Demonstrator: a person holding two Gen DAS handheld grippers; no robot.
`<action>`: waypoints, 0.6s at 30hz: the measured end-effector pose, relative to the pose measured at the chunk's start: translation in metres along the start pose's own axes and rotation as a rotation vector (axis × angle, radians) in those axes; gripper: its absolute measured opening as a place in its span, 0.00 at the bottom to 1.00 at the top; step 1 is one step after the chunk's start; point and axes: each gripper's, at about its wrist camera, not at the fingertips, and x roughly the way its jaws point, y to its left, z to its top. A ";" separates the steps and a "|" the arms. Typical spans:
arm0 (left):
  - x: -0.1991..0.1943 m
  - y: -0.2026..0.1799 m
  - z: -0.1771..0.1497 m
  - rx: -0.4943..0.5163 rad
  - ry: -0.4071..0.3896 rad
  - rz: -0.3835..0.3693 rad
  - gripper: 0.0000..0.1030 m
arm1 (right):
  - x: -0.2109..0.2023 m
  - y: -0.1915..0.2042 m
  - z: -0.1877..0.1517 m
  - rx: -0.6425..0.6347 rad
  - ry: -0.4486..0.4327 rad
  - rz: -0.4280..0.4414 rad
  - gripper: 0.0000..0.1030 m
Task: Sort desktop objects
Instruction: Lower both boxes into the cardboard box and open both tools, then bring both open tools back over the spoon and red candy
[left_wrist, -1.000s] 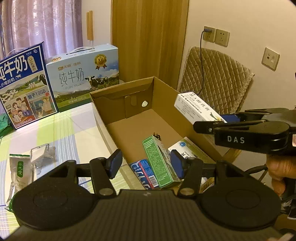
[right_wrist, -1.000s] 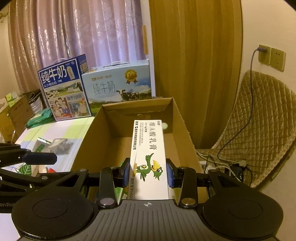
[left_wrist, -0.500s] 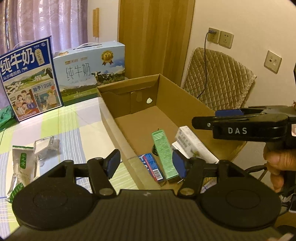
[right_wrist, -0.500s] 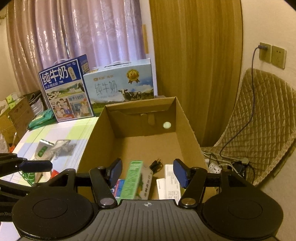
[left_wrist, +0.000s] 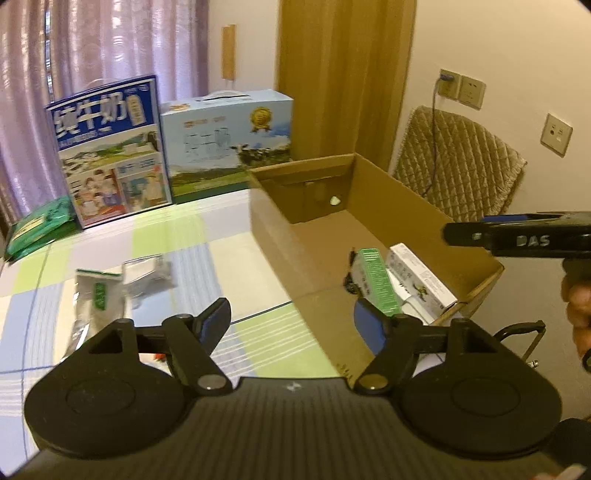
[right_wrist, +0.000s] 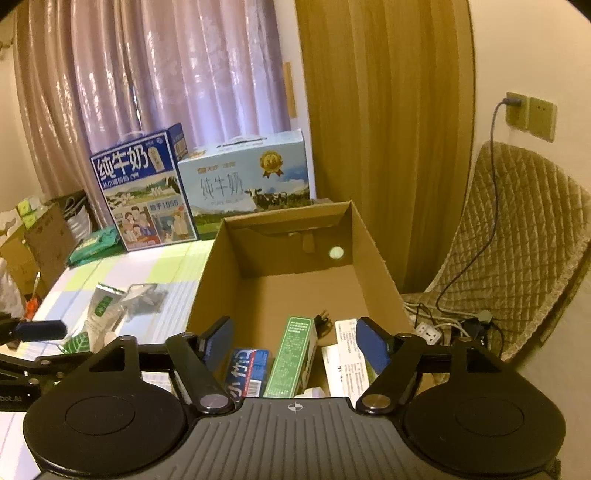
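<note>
Cardboard box (right_wrist: 365, 251): open-topped, on the right part of the counter (left_wrist: 221, 258), long axis running away from both cameras.

Contents, near end of box: green carton (right_wrist: 291, 354), tipped up on a long edge, long axis pointing toward the far wall of the box; white carton (left_wrist: 417, 280) just to its right, roughly parallel, printed face up; blue-and-red pack (right_wrist: 247, 373) to its left, seen only in the right wrist view; a small black item behind the green carton, too small to identify.

Outside the box, on the checked cloth: silver pouch with green label (left_wrist: 98, 295) and a clear packet (left_wrist: 147, 273) touching it, well apart from the box.

Left gripper (left_wrist: 291, 321): jaws spread apart, empty, over the near corner of the box and the cloth.

Right gripper (right_wrist: 295, 339): jaws spread apart, empty, above the cartons.

Left view alone shows the right gripper side-on at the box's right wall, and part of a hand (left_wrist: 580, 306). Right view alone shows floor cables beside a quilted chair (right_wrist: 517, 229).
</note>
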 end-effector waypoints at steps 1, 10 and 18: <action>-0.004 0.004 -0.002 -0.007 -0.003 0.004 0.72 | -0.004 0.002 0.000 0.004 -0.003 0.004 0.72; -0.043 0.039 -0.035 -0.047 -0.008 0.051 0.82 | -0.031 0.054 -0.023 -0.028 -0.008 0.107 0.80; -0.076 0.097 -0.072 -0.078 0.028 0.159 0.84 | -0.031 0.122 -0.044 -0.141 0.031 0.229 0.80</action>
